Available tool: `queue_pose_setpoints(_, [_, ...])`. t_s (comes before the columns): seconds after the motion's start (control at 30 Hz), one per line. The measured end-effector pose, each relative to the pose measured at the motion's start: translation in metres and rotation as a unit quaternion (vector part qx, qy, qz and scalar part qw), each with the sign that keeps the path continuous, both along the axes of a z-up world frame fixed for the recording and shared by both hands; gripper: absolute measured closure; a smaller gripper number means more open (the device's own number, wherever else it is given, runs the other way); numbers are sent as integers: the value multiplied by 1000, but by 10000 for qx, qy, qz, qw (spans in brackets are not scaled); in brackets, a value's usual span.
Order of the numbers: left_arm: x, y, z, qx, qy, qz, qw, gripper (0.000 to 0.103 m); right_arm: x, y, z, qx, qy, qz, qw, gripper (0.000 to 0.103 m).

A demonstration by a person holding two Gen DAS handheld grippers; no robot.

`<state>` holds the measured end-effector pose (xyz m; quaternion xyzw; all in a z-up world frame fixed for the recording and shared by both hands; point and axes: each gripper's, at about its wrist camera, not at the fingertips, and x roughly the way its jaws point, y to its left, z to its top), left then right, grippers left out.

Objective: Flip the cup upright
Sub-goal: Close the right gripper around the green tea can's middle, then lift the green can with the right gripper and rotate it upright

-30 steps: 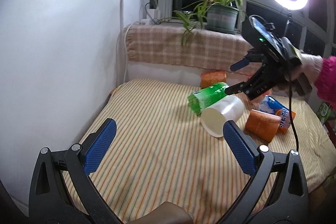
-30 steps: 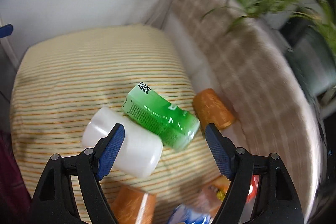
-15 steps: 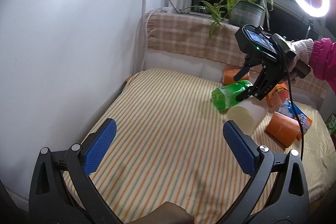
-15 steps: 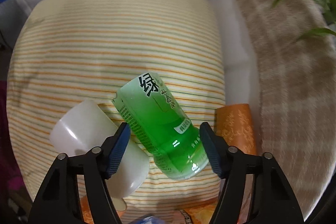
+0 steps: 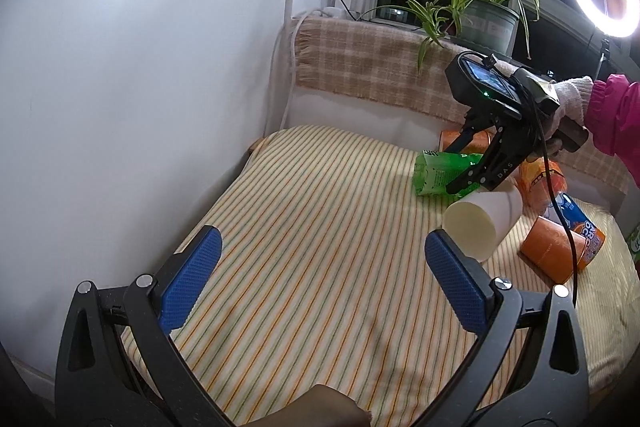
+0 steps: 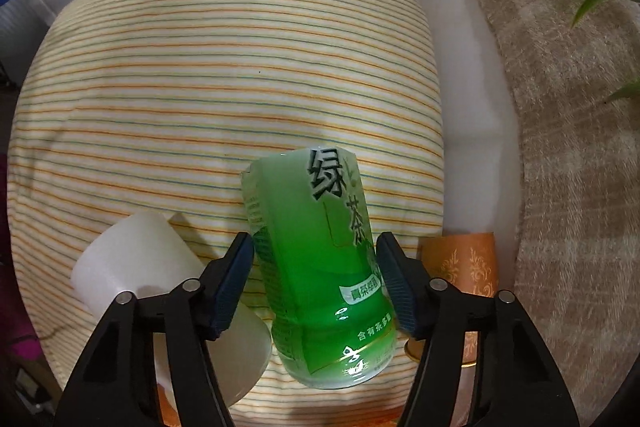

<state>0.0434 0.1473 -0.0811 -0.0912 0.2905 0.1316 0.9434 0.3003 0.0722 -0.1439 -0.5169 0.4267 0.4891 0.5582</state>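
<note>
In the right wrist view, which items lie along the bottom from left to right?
white cup → green cup, between the fingers of the right gripper → orange cup → plaid blanket
</note>
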Motion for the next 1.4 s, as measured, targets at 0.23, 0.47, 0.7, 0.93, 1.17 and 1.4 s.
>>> queue_pose_setpoints(0.23, [-5, 2, 2, 45, -29, 57, 10000, 0, -6, 12, 17, 285, -63, -157, 9995, 45])
queue_pose_setpoints(0.47, [-10, -3, 6, 127, -95, 12, 9999, 0, -25, 13, 57, 788, -237, -274, 9962, 50])
queue_pose_setpoints(0.7, [-23, -8, 19, 212, -226, -14, 9995, 0, -49, 6, 101, 1422, -364, -389, 9884, 51])
queue_pose_setpoints(0.93, [-38, -18, 33, 330, -393, -105, 9986, 0, -96, -32, 137, 2034, -287, -485, 9775, 51])
queue_pose_setpoints(1.17, [-55, -28, 41, 430, -506, -266, 9974, 0, -137, -73, 152, 2648, -117, -810, 9608, 51])
queue_pose_setpoints(1.4, [-68, -39, 49, 507, -693, -412, 9955, 0, -172, -122, 150, 3288, 432, -1717, 9276, 51])
